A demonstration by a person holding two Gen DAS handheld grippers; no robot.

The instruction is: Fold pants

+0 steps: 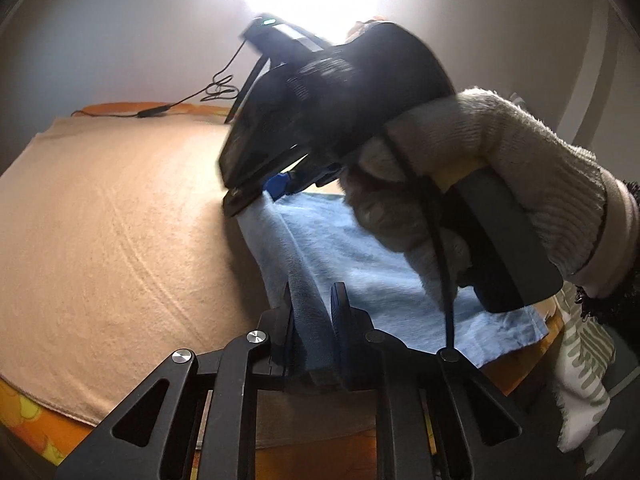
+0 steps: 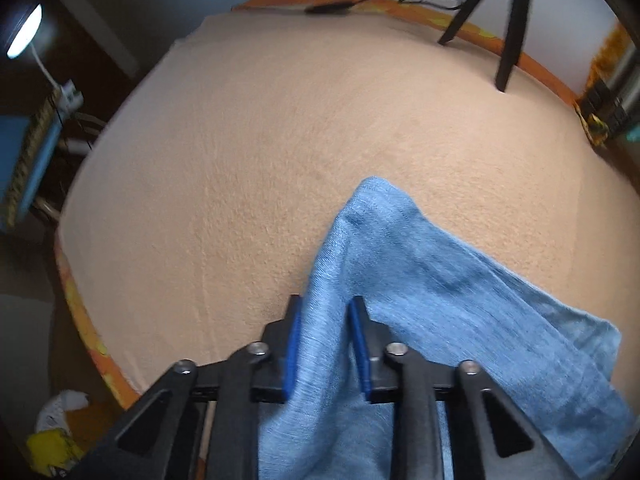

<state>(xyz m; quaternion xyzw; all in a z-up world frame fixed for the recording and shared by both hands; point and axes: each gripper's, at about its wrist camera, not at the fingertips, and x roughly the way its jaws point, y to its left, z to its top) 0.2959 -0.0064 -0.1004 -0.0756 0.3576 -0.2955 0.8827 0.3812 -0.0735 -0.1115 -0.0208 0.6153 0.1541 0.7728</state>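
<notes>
The light blue pants (image 1: 360, 264) lie partly on the peach towel-covered table (image 1: 120, 220). My left gripper (image 1: 314, 300) is shut on a raised fold of the pants. In the left wrist view my right gripper (image 1: 256, 196), held by a gloved hand (image 1: 480, 168), pinches the far end of the same fold. In the right wrist view my right gripper (image 2: 324, 312) is shut on the blue pants (image 2: 440, 300), which drape from the jaws down to the right.
A tripod (image 2: 508, 20) and a black cable (image 2: 360, 2) stand at the table's far edge. An orange patterned cloth (image 1: 40, 432) shows under the towel. A lamp (image 2: 24, 32) and clutter sit off the left side.
</notes>
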